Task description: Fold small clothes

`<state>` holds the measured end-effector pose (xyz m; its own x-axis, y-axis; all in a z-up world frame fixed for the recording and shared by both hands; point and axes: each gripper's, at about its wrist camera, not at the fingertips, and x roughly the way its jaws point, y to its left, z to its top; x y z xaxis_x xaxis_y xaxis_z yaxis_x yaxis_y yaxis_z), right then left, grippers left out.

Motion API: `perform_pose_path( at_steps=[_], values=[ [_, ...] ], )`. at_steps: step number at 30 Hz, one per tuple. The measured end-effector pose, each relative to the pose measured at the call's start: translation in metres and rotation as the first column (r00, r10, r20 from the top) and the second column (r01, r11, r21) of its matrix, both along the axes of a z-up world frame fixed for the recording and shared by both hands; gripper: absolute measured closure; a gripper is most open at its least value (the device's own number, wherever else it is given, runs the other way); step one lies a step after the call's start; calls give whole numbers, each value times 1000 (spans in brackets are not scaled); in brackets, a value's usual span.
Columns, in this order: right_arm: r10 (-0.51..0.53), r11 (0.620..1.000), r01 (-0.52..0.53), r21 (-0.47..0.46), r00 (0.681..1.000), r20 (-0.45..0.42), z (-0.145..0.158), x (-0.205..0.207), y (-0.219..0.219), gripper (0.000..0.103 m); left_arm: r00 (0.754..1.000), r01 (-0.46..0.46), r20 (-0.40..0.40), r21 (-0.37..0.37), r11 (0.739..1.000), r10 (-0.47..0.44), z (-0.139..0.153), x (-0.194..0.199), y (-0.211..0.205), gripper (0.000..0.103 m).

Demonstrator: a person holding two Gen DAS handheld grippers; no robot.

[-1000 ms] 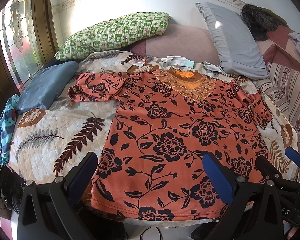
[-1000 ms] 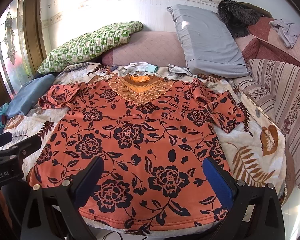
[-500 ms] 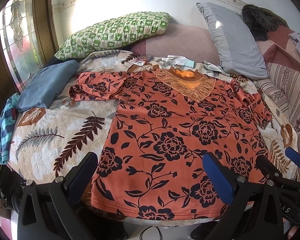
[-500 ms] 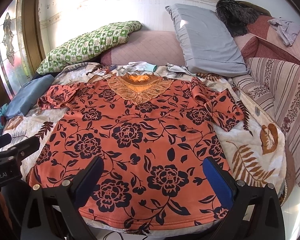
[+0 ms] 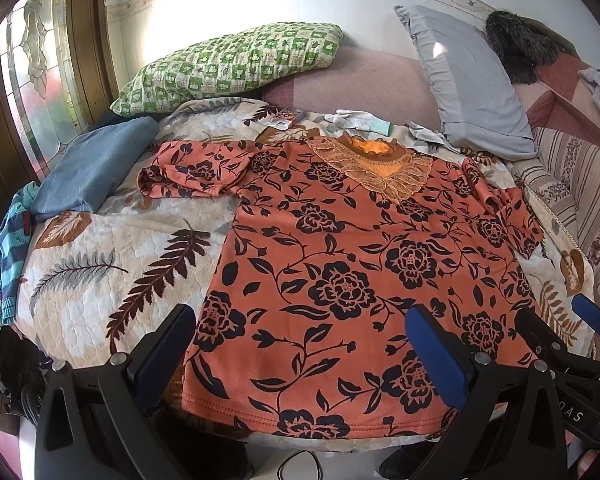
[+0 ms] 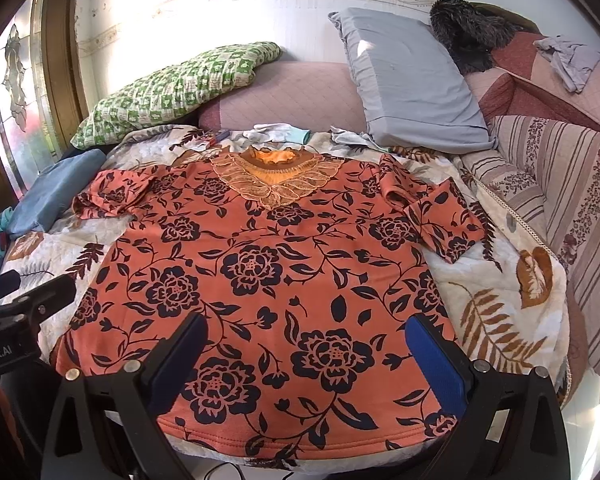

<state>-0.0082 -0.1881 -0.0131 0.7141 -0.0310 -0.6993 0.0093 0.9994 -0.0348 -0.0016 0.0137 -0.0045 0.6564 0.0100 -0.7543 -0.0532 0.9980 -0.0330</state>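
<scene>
Shirt [image 5: 352,264] lies flat, face up, on the bed [image 5: 100,280], hem at the near edge, collar toward the pillows [image 5: 228,68]. Bare quilt lies open along its left side up to a blue cloth [image 5: 88,168]; a narrower strip runs on its right. Left hand-held gripper [image 5: 300,352] and right hand-held gripper [image 6: 304,360] hover over the hem, jaws apart, holding nothing.

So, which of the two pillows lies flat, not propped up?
The green checked pillow, at the left, lies flat. The grey pillow, at the right, stands tilted, leaning back.
</scene>
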Motion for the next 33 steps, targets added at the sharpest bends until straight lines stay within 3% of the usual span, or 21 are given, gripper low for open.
perform_pose_path(
  at_steps=[9,15,20,26,29,33],
  values=[
    [-3,1000,3,3,1000,-2,-1,1,0,3,1000,-4,-8,-11,1000,4,-3,1,5,0],
    [-35,996,37,75,999,-31,-7,8,-19,3,998,-47,-53,-36,998,45,-15,14,25,0],
    [-112,978,120,168,992,-56,-10,26,-63,3,994,-68,-87,-35,997,65,-27,27,33,0],
    [-151,977,157,143,987,-50,-17,68,-123,3,991,-35,-134,-38,999,30,-47,42,26,0],
    [-180,958,197,210,979,-98,-32,101,-165,3,990,-28,-141,-43,999,21,-53,49,23,0],
    [-197,972,219,88,959,-203,-58,143,-205,6,991,-7,-137,-21,1000,4,-56,57,22,0]
  ],
)
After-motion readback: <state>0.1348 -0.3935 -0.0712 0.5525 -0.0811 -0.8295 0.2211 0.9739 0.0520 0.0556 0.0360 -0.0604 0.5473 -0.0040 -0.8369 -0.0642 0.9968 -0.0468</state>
